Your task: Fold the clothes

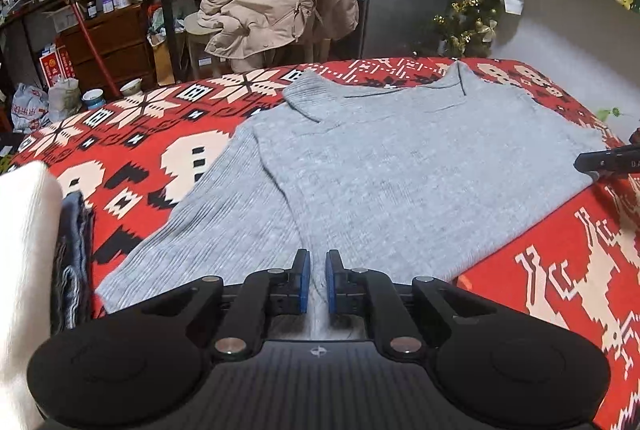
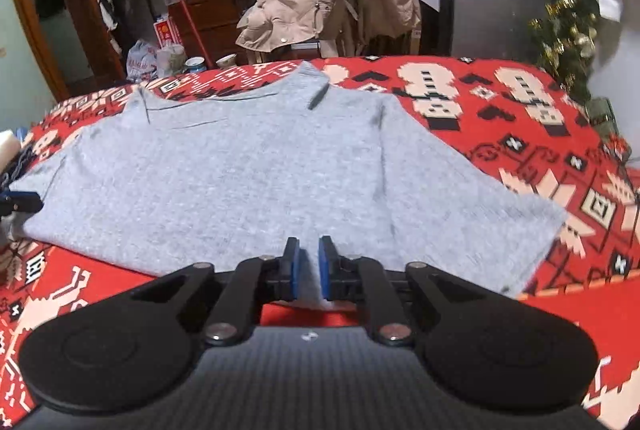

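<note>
The grey knitted sweater (image 1: 400, 170) lies flat mid-frame on the red patterned blanket (image 1: 132, 134). Left gripper (image 1: 317, 282) and right gripper (image 2: 307, 269) each pinch its near hem. No writing is legible.

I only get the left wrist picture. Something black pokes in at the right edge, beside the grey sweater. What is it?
Observer: That is the right gripper. Its fingers pinch the near hem of the grey sweater.
Operator: I can see only one sleeve. Is there a second?
Observer: Yes. The other sleeve lies flat, spread out to the side on the red patterned blanket.
</note>
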`<state>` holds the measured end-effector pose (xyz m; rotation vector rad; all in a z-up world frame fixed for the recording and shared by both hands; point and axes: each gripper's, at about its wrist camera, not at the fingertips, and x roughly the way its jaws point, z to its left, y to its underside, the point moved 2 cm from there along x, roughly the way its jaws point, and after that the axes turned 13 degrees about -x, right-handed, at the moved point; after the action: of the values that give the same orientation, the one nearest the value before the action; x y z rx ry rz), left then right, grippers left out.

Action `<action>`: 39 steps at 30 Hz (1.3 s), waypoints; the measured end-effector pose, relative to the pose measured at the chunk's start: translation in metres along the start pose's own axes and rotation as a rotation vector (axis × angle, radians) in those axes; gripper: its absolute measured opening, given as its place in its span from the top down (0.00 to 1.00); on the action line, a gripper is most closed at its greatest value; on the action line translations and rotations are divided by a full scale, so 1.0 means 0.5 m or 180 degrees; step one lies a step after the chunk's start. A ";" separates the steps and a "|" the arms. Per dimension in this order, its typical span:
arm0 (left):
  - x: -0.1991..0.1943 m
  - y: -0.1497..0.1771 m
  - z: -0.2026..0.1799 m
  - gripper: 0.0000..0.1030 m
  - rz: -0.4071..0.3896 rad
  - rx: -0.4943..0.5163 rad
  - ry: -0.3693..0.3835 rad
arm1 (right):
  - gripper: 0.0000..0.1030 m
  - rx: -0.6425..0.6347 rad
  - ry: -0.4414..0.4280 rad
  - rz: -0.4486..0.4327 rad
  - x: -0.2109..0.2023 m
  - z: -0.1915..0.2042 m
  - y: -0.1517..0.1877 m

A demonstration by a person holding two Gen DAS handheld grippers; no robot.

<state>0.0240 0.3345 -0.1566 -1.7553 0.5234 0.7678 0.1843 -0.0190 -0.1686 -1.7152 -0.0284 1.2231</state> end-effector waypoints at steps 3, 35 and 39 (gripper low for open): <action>-0.007 0.005 0.003 0.91 -0.0002 -0.0022 -0.0016 | 0.92 0.0034 0.0017 0.0012 -0.012 -0.008 0.012; -0.055 0.054 -0.008 0.82 -0.0132 -0.0114 -0.0033 | 0.77 0.0113 0.0220 -0.0150 -0.087 -0.047 0.056; -0.052 0.052 -0.006 0.96 -0.0096 -0.0099 0.0026 | 0.94 0.0135 0.0179 -0.0073 -0.071 -0.050 0.057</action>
<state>-0.0110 0.3228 -0.1544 -1.7918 0.4916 0.7515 0.1711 -0.0689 -0.1638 -1.7073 0.0115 1.1503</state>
